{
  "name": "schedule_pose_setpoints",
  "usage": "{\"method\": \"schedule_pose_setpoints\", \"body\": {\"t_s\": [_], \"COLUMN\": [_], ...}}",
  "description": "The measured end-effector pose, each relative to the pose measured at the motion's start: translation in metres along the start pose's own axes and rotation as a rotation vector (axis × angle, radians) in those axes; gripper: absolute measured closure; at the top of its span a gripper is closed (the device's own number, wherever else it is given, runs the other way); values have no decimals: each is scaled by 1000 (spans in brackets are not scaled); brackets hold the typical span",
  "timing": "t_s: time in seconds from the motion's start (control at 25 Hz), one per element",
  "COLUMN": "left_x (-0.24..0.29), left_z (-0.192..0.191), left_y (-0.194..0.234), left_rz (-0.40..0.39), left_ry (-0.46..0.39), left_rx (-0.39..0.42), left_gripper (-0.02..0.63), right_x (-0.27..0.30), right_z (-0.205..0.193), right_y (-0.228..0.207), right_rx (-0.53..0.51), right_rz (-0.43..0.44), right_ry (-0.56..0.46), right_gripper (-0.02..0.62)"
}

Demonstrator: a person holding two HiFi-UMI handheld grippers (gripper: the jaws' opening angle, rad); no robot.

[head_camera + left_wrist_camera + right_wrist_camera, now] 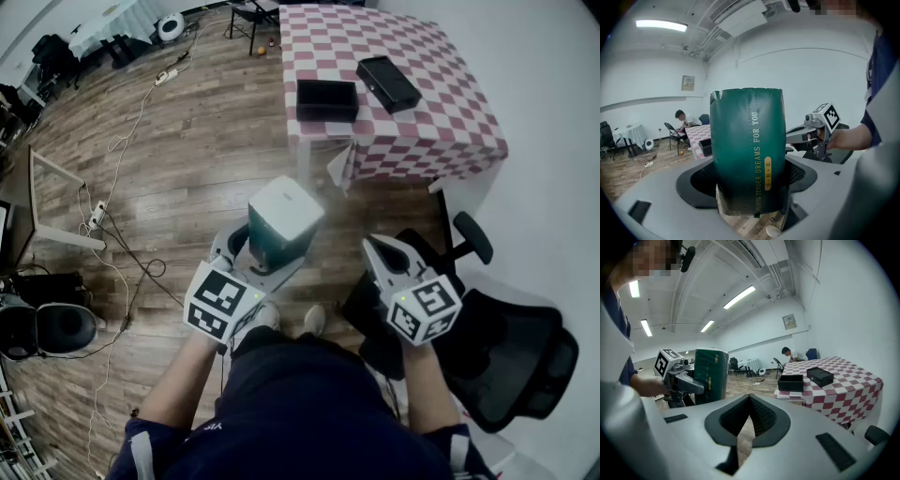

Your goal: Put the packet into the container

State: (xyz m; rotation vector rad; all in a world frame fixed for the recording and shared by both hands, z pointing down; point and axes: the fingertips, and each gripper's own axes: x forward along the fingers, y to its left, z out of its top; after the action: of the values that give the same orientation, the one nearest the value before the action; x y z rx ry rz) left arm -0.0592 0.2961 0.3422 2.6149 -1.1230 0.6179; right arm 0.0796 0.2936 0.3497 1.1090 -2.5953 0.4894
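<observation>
In the head view the left gripper point(267, 255) pinches the packet point(286, 217), a dark green pouch with a white top, held above the wooden floor point(187, 141) close in front of the person. Its fingers are spread wide around the pouch's sides. Just right of it the right gripper point(379, 251) carries nothing, its fingers pressed together at the tips, above a black office chair point(511, 361). Well away at the far side stands the desk point(427, 56) under a red-and-white checked cloth, bearing the open black container point(327, 98) near its left edge and a second black box point(387, 82) just right of it. In the left gripper view the packet point(747, 150) stands upright between the fingers point(701, 180), whose dark pads press on both of its sides, and gold lettering runs up its front. The right gripper's marker cube point(829, 116) shows at right, and a seated person point(682, 118) is at the far desk. In the right gripper view the two fingers point(764, 417) meet at a point with nothing between them. The packet point(711, 375) appears at left in the other gripper, and the container point(791, 382) sits on the desk, well apart from the packet.
</observation>
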Motion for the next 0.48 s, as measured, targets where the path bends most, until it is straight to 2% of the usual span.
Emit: {"method": "schedule_pose_setpoints", "body": {"t_s": [0.48], "left_x": [11], "left_z": [-10], "left_y": [-37], "left_rz": [7], "left_ry": [13], "left_rx": [-24], "left_gripper": [178], "right_x": [-33], "right_z": [-10], "right_y": [-25], "right_rx": [29], "right_rz": [-36], "right_ry": [-30], "right_gripper": [578]}}
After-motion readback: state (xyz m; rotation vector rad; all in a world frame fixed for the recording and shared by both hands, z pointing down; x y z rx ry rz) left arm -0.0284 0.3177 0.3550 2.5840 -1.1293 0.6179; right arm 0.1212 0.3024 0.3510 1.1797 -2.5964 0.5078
